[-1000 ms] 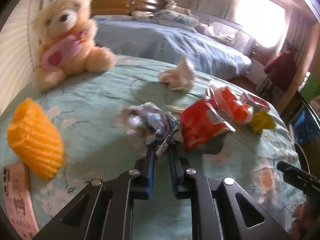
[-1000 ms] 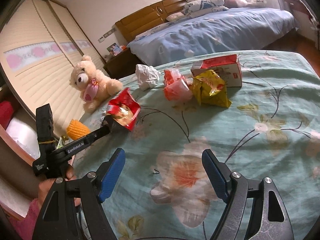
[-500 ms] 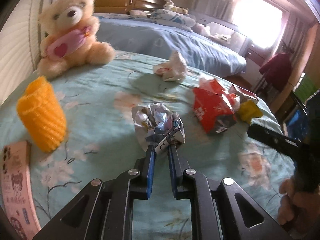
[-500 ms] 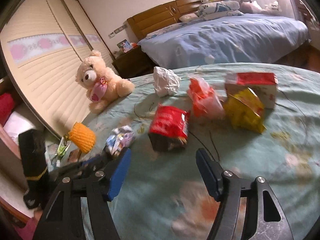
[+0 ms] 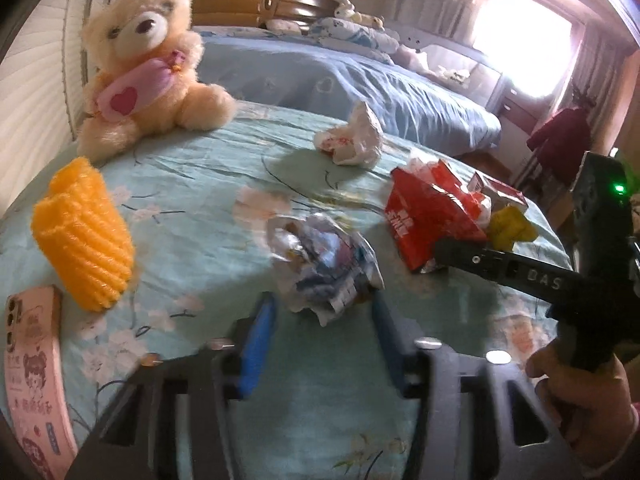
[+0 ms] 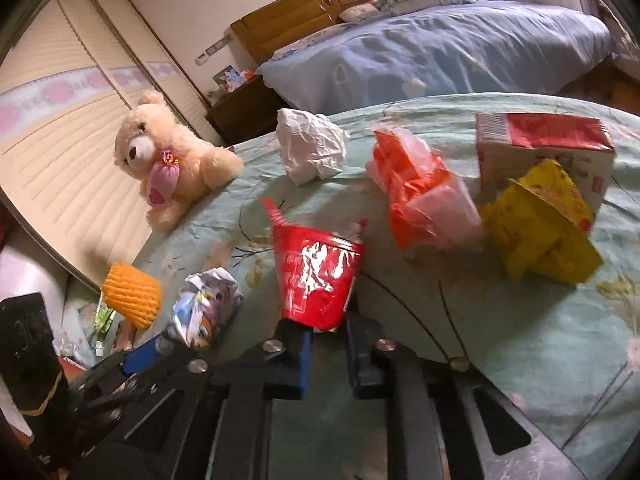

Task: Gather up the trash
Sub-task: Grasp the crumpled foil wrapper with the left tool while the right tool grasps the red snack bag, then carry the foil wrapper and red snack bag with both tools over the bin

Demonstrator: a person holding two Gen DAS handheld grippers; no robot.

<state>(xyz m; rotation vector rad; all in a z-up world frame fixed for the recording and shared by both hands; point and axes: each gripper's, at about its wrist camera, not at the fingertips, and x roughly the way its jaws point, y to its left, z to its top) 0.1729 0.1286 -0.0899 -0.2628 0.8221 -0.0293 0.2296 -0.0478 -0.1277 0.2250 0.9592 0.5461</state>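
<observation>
Teddy bear [image 5: 148, 64] and orange foam sleeve [image 5: 82, 236] sit left on the bed [image 5: 192, 208]; white crumpled bag [image 6: 310, 150], orange bag [image 6: 416, 188], yellow wrapper [image 6: 540, 224] and carton [image 6: 544, 144] lie beyond. My left gripper [image 5: 320, 320] has just been opening; the crumpled foil wrapper [image 5: 324, 256] lies loose ahead. My right gripper [image 6: 326, 346] has just closed onto the shiny red snack bag [image 6: 318, 276]. Floral teal bedspread, blue bed [image 6: 440, 52] behind.
</observation>
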